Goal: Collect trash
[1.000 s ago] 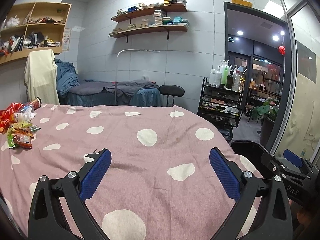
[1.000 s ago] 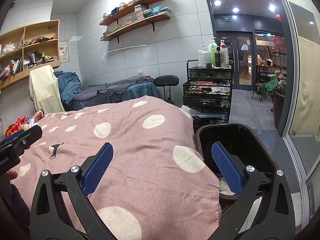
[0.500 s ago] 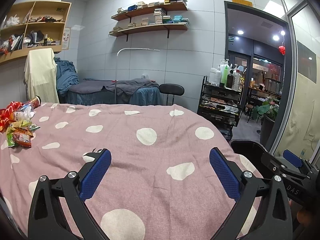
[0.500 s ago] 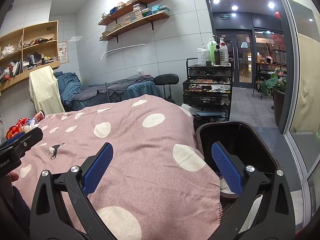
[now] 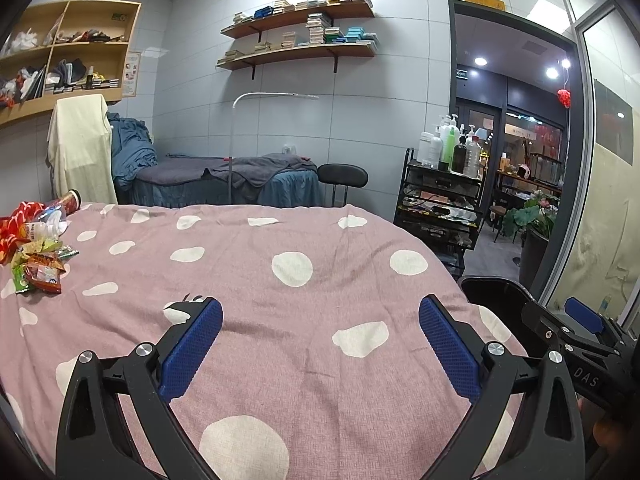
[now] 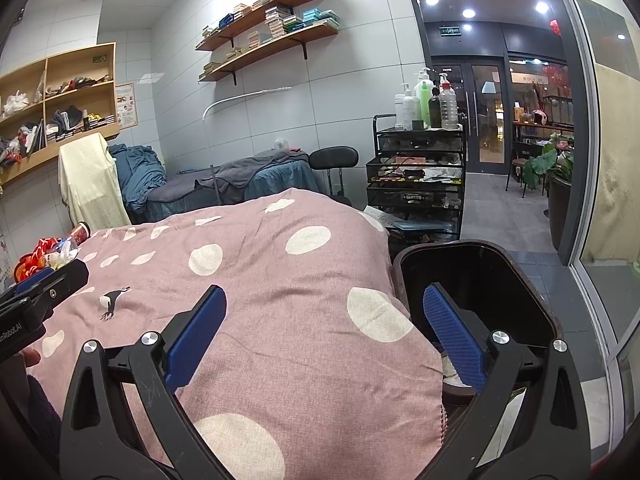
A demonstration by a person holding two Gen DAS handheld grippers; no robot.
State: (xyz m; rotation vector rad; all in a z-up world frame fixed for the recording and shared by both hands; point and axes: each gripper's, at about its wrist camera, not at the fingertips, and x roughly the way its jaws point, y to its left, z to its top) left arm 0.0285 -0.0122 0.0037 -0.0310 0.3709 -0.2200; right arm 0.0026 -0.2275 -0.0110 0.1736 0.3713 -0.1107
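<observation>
A heap of trash [image 5: 38, 248] lies at the far left of the pink dotted cloth [image 5: 280, 280]: bright snack wrappers, a plastic bottle and a red tube can. It also shows small in the right wrist view [image 6: 52, 252]. A black bin [image 6: 480, 292] stands beside the table's right edge, also in the left wrist view [image 5: 496, 296]. My left gripper [image 5: 320, 344] is open and empty above the cloth. My right gripper [image 6: 324, 336] is open and empty, its right finger [image 6: 454, 340] over the bin's mouth.
A black wire trolley [image 6: 416, 176] with bottles stands behind the bin. A massage bed [image 5: 224, 184], a black stool [image 5: 342, 178] and a floor lamp stand behind the table. A glass wall [image 6: 608, 200] runs on the right. Wall shelves hang above.
Both views have shifted only slightly. Both grippers stay open and empty; nothing on the cloth has moved.
</observation>
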